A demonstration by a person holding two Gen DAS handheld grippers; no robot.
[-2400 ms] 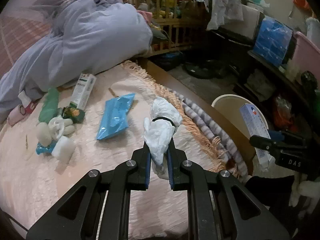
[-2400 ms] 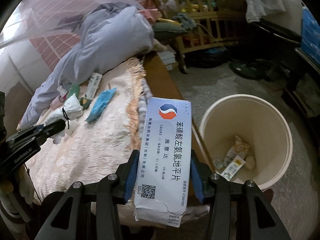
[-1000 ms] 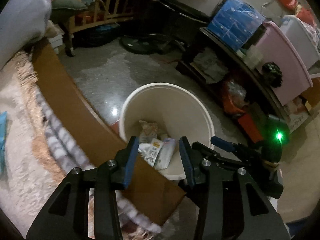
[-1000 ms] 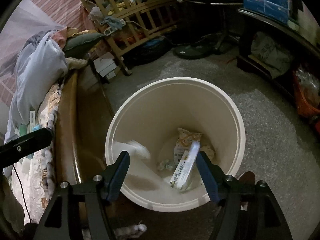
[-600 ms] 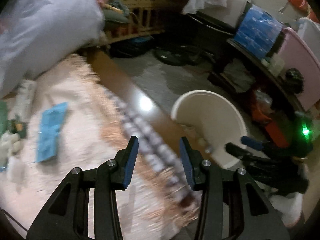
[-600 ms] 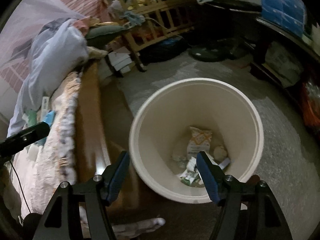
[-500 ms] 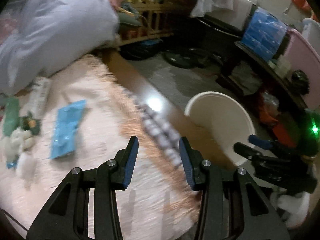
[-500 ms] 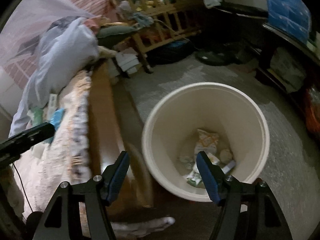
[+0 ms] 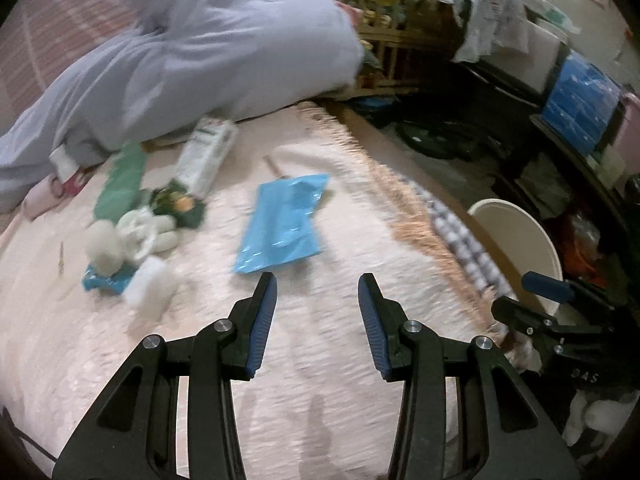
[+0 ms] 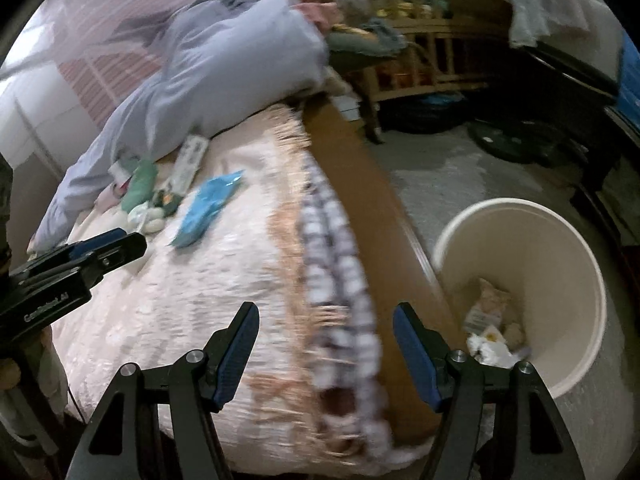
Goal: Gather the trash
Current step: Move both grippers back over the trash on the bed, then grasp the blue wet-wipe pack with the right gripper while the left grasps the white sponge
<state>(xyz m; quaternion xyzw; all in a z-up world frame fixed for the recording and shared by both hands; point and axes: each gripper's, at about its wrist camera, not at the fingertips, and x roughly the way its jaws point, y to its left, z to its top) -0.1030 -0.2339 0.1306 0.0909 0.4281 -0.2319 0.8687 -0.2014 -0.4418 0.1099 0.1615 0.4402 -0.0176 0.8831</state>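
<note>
Left gripper [image 9: 317,286]: jaws apart, empty.
Right gripper [image 10: 325,315]: jaws apart, empty.
Bin [image 10: 576,240]: holds wrappers.
Writing: too blurred to read.

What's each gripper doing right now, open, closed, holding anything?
Left gripper: open, holding nothing, over the bed.
Right gripper: open, holding nothing, over the bed's edge beside the bin.

Pale pink bedspread [image 9: 120,360], bright blue packet [image 9: 282,226], green wrapper [image 9: 122,184], cream bin [image 10: 560,256], lavender quilt [image 9: 208,52].
</note>
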